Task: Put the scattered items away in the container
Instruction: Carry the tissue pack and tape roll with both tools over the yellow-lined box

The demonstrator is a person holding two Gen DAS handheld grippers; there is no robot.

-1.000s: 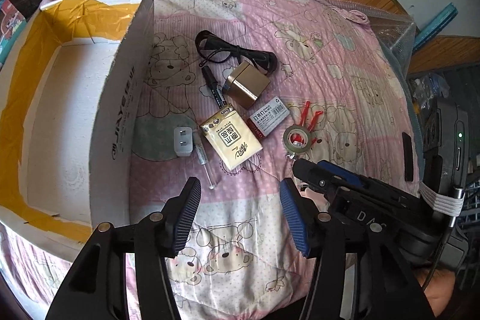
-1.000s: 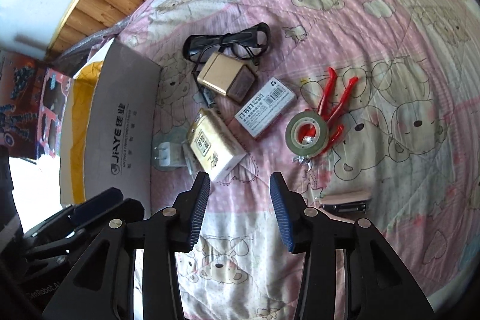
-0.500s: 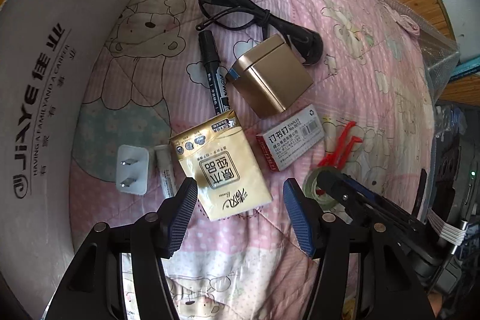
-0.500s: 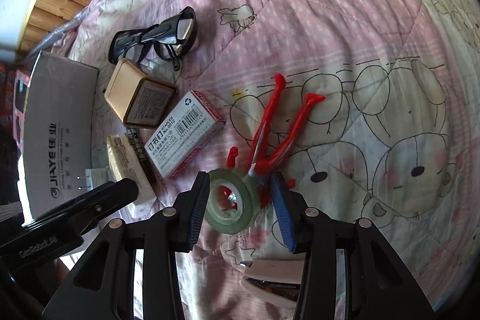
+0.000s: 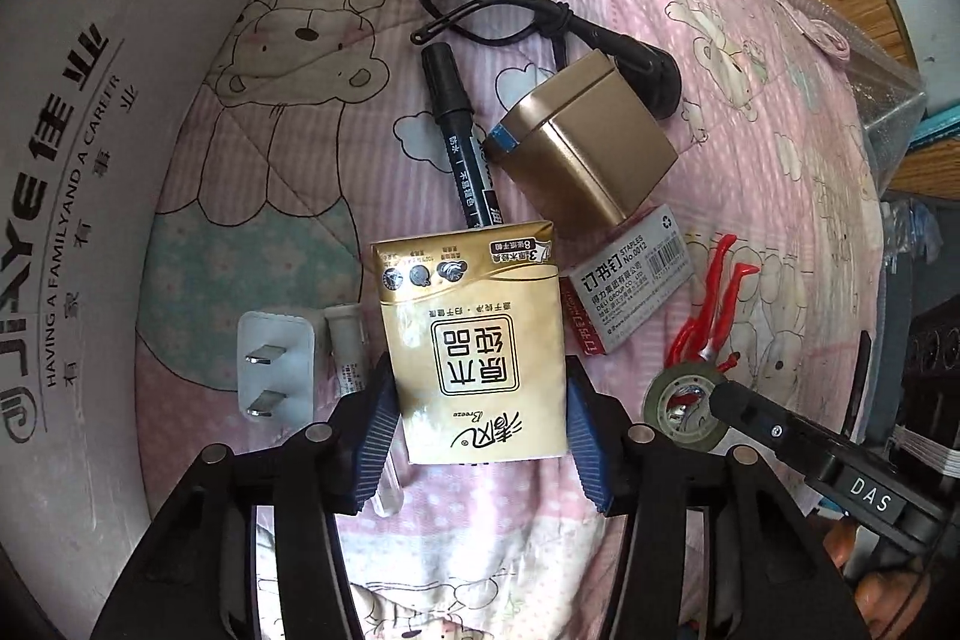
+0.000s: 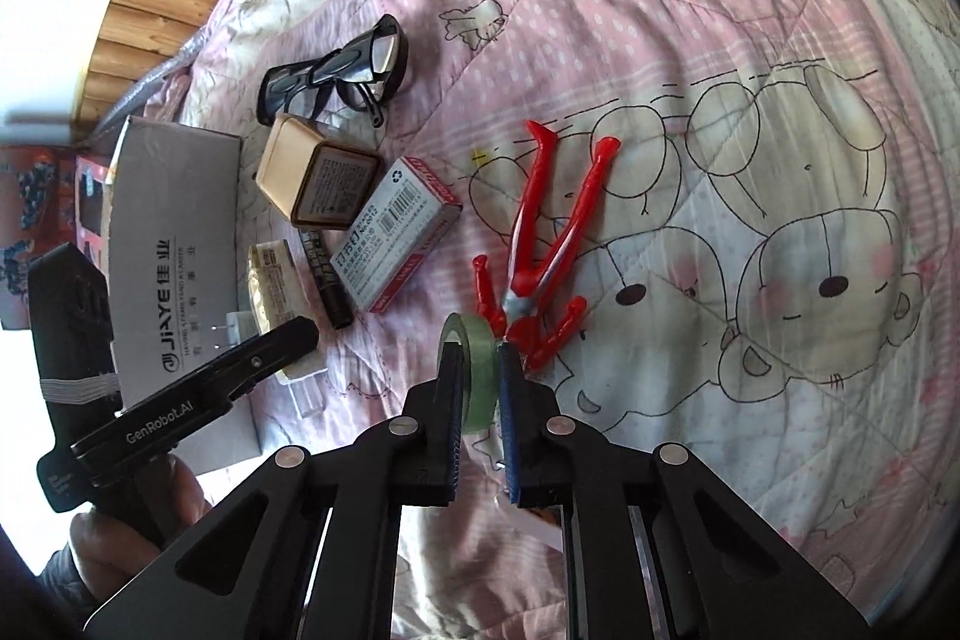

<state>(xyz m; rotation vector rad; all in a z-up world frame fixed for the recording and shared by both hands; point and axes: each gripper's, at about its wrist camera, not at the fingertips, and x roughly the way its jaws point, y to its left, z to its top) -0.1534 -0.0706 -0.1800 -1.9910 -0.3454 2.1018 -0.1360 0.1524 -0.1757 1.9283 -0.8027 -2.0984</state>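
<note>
Left wrist view: the left gripper (image 5: pixel 477 415) has dropped right down from hovering a second ago and is now straddling the tissue pack (image 5: pixel 474 346), fingers spread, pads (image 5: pixel 377 421) at its edges but not squeezing yet. The pack is lying on the quilt (image 5: pixel 270 220) just right of the cardboard box (image 5: pixel 78 196), so that's a short carry.

Right wrist view: the right gripper (image 6: pixel 482 388) has come down too and is now pinching the tape roll (image 6: pixel 474 364), tipped on edge, well right of the box (image 6: pixel 174 244). Looks like both are about ready to lift.
</note>
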